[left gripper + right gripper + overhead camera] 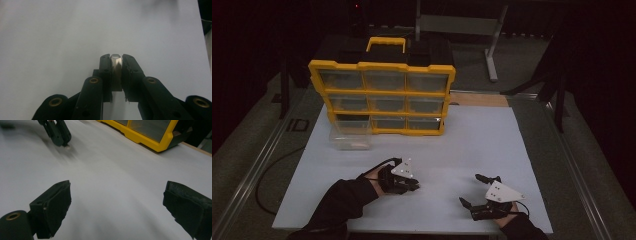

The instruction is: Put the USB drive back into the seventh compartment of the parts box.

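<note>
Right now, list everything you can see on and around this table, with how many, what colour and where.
Organiser cabinet: one, yellow frame with clear drawers and a yellow handle, standing at the far side of the table.
Pulled-out drawer: one, clear, on the table in front of the cabinet's lower left corner.
Small part: one, pale, clamped between the left jaws.
Table: one, white top.
Left hand-held gripper: one, black with a grey plate, near centre, shut on the small part.
Right hand-held gripper: one, black with a grey plate, near right, jaws wide open, empty.
Sleeves: two, black, near edge.
</note>
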